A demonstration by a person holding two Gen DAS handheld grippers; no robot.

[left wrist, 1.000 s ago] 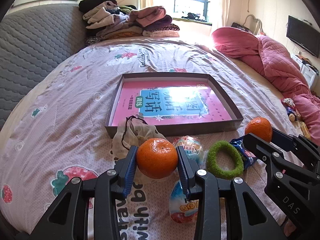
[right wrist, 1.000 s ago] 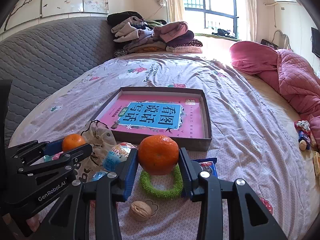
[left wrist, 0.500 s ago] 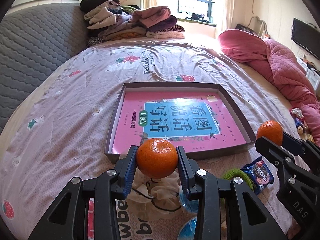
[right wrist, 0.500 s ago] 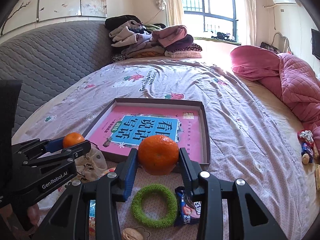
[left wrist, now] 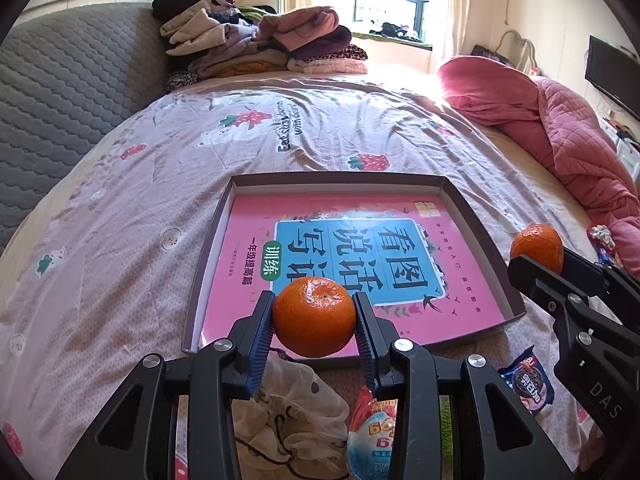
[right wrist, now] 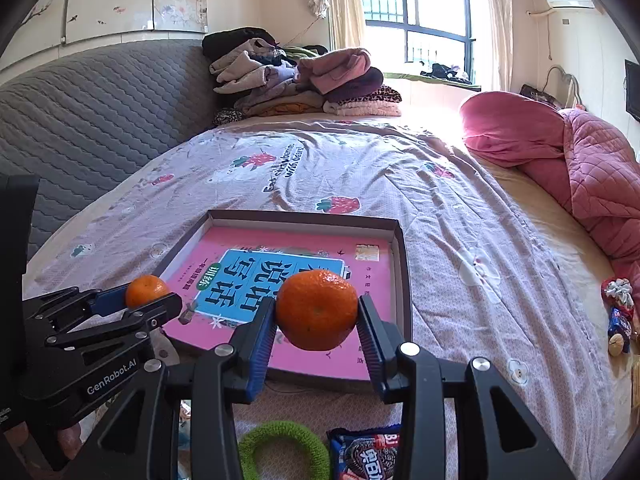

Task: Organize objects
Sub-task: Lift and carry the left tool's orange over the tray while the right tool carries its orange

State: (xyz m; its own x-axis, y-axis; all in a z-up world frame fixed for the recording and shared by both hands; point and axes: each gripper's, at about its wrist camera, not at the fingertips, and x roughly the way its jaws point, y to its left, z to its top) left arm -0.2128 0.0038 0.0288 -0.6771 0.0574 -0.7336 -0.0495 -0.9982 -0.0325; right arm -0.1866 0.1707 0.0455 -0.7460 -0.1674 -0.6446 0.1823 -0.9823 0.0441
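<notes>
My left gripper (left wrist: 315, 318) is shut on an orange mandarin (left wrist: 314, 316), held over the near edge of a shallow grey box (left wrist: 208, 256) that has a pink book (left wrist: 352, 256) lying in it. My right gripper (right wrist: 317, 312) is shut on a second mandarin (right wrist: 317, 310) above the box's near right part (right wrist: 402, 280). Each gripper shows in the other's view: the right one (left wrist: 536, 254) at the box's right edge, the left one (right wrist: 146, 294) at its left edge.
On the bedsheet near me lie a mesh drawstring bag (left wrist: 296, 412), a toy egg packet (left wrist: 370, 436), a biscuit packet (right wrist: 368, 454) and a green ring (right wrist: 284, 448). Folded clothes (left wrist: 260, 40) are piled at the headboard. A pink quilt (left wrist: 568, 128) lies at right, small items (right wrist: 618, 316) below it.
Both grippers, each still holding its mandarin, have moved forward over the bed from above the loose items to the near edge of the box.
</notes>
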